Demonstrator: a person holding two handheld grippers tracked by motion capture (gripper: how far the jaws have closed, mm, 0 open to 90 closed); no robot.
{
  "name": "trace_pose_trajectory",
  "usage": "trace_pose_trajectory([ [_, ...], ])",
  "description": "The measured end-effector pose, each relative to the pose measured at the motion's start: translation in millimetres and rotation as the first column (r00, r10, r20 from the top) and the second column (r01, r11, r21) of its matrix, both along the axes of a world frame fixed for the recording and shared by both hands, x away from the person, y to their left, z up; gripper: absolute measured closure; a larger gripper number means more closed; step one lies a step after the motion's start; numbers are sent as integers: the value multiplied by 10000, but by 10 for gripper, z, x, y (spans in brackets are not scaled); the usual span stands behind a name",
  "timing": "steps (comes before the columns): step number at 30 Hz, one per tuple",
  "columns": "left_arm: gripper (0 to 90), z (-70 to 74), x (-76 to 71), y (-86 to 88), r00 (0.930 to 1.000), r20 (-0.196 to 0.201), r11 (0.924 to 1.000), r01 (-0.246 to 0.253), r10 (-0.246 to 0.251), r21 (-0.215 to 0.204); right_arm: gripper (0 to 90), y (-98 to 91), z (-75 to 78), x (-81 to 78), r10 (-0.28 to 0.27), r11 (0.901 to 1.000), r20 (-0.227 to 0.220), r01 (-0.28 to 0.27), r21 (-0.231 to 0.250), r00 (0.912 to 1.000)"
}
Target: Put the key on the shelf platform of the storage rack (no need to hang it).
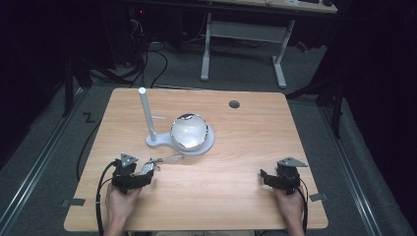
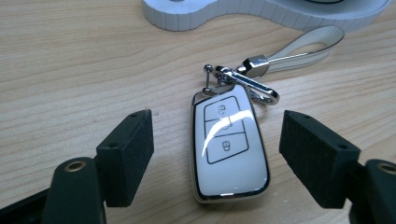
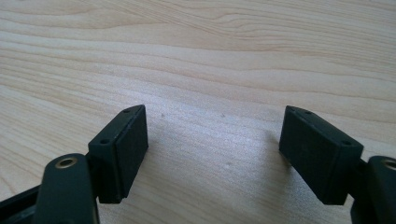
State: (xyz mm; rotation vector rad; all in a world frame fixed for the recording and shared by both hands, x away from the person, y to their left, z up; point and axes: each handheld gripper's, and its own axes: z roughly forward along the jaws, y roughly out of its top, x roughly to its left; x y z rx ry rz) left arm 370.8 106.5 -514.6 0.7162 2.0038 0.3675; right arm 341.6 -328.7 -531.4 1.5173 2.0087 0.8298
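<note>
White, glossy car key fob (image 2: 229, 144) lies flat on the wooden desk (image 1: 236, 147), button face up, directly between the spread jaws of your left tongs (image 2: 217, 156). Neither pad touches it; there is bare wood on both sides, a wider gap on the left pad's side.

Long axis: runs away from you along the tongs' own reach, button end near, chrome clasp (image 2: 247, 81) at the far end. From the clasp a pale strap loop (image 2: 303, 49) trails on toward the ribbed white base (image 2: 224, 16) of the stand. So the jaws would meet the fob's two long edges squarely, across its short width. Good orientation for a pinch, by my reading.

High view: fob sits at the front left of the desk, just short of the stand with its upright post (image 1: 146, 114) and shiny dome (image 1: 189, 132).

Your right tongs (image 3: 212, 154) are well off at the front right, jaws apart, nothing but bare wood between them. The left hand (image 1: 120, 199) is the nearer by far.
</note>
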Motion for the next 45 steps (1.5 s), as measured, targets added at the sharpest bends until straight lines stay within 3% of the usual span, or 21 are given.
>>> trace_pose_trajectory([
  [8,291,-53,53,-53,10000,-66,9999,-24,25,153,242,0,0,0,-5,10000,-6,5,4,10000],
  [9,297,-75,70,-69,9999,-103,9994,-62,66,338,242,0,0,0,2,10000,-2,-2,-1,10000],
  [16,324,-128,102,-128,9999,-116,9984,8,-2,558,242,1,0,-1,-8,10000,-7,8,8,10000],
  [22,417,-138,109,-152,10000,-40,9983,-84,87,585,242,0,0,-1,3,10000,-1,-3,-2,10000],
  [28,493,-139,92,-154,9999,17,9970,148,-150,759,242,0,0,-1,3,10000,-1,-3,-3,10000],
  [36,505,-139,79,-155,9996,14,9969,279,-281,733,242,0,0,-1,2,10000,-3,-2,3,10000],
  [45,511,-61,40,-141,9987,21,9979,504,-506,415,241,0,-1,-2,9,10000,0,-9,-7,10000],
])
